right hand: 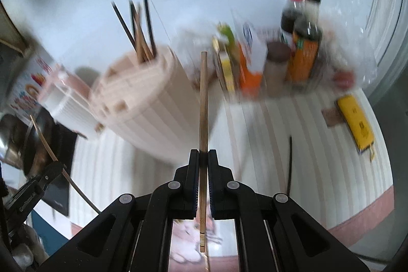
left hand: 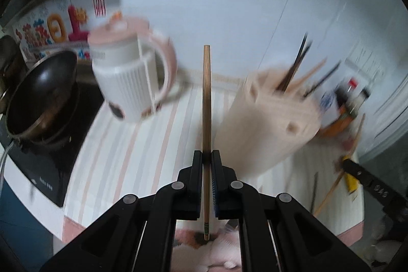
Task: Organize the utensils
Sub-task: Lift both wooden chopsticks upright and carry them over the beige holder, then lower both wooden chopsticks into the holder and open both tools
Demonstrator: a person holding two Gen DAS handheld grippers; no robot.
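My left gripper (left hand: 207, 153) is shut on a wooden chopstick (left hand: 206, 93) that stands upright between its fingers, above the striped cloth. My right gripper (right hand: 203, 152) is shut on another wooden chopstick (right hand: 203, 98), also upright. A pale pink ribbed utensil holder (left hand: 270, 114) stands just right of the left gripper and holds several dark and wooden chopsticks (left hand: 297, 65). In the right wrist view the holder (right hand: 150, 103) is ahead to the left. A dark chopstick (right hand: 290, 165) lies on the cloth to the right. The left gripper (right hand: 54, 165) with its chopstick shows at the left edge.
A white and pink kettle (left hand: 132, 73) stands left of the holder. A black pan (left hand: 43, 98) sits on a cooktop (left hand: 46, 165) at the left. Sauce bottles (right hand: 303, 42) and boxes (right hand: 251, 60) stand at the back right. A yellow pack (right hand: 355, 124) lies near the right edge.
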